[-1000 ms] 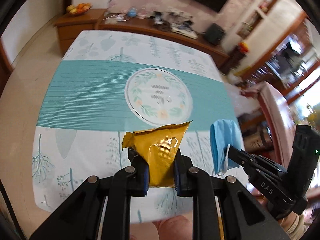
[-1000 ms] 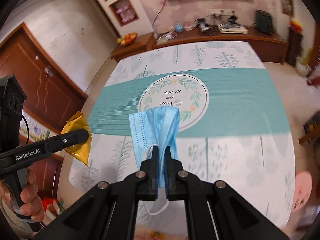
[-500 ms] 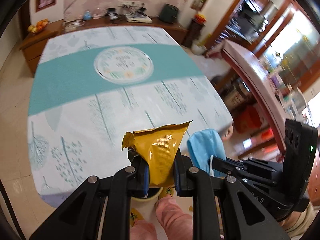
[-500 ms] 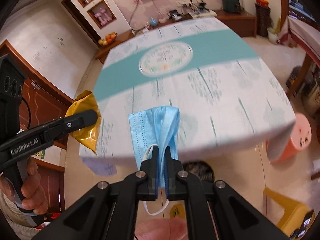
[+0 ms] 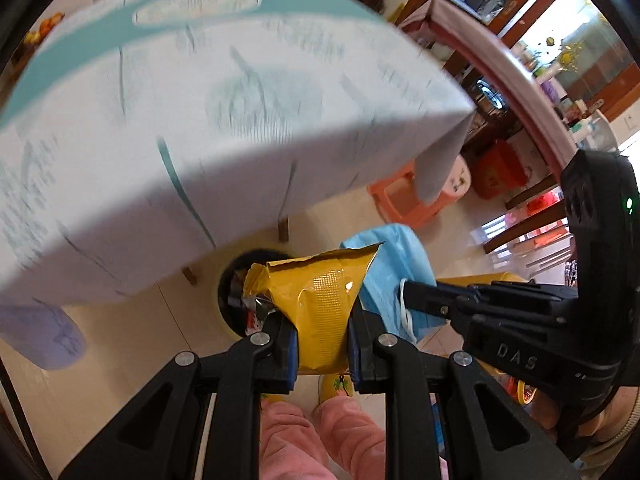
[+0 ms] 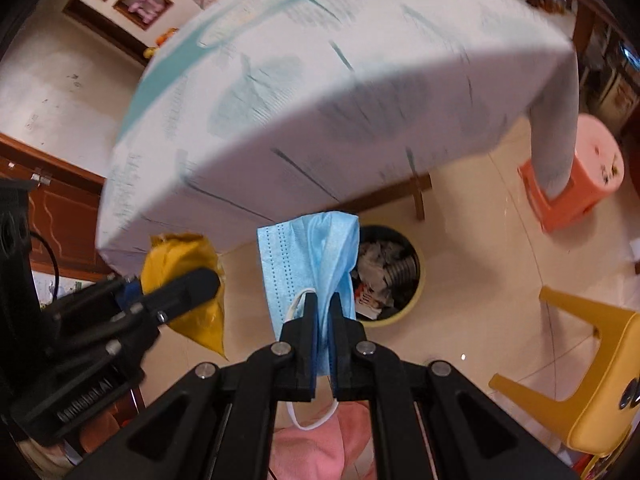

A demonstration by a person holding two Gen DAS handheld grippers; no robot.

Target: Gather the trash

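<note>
Gripping items: left gripper point(image 5: 322, 338) fingers clamp crumpled yellow foil wrapper point(image 5: 320, 304); right gripper point(image 6: 324, 330) fingers pinch folded blue surgical mask point(image 6: 308, 260). Round cream-rimmed trash bin point(image 6: 394, 276) lies just right, below, nearer right gripper.

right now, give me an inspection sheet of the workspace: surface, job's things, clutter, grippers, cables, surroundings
surface: table under a leaf-print cloth, blurred, nothing seen on it
job's things: yellow wrapper and blue face mask, both held above the floor; trash bin on the floor by the table, already holding scraps
clutter: nothing seen loose on the floor
grippers: left gripper shut on the wrapper; right gripper shut on the mask
cables: a thin black wire near the left gripper's body
surroundings: orange stool, yellow chair, tiled floor, wooden door
</note>
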